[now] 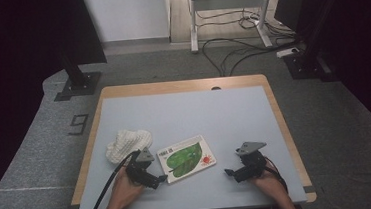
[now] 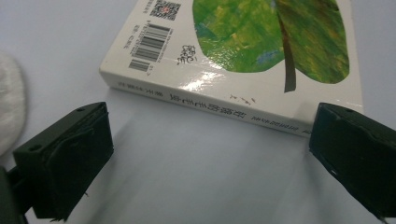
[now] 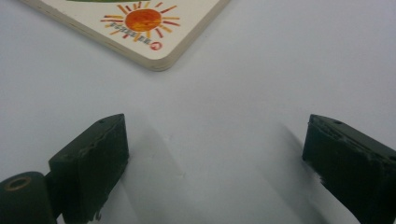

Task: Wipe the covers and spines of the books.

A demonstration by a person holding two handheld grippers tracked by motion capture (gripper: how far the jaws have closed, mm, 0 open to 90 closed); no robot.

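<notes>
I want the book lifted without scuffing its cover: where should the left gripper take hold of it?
Probably at the spine edge of the book, which faces the open left gripper. The book lies flat on the table, so come in low from that side, one jaw sliding under the spine and one over the cover.

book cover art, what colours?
The book has a white cover with a large green leaf; an orange sun sits at one corner. Best in the left gripper view.
</notes>
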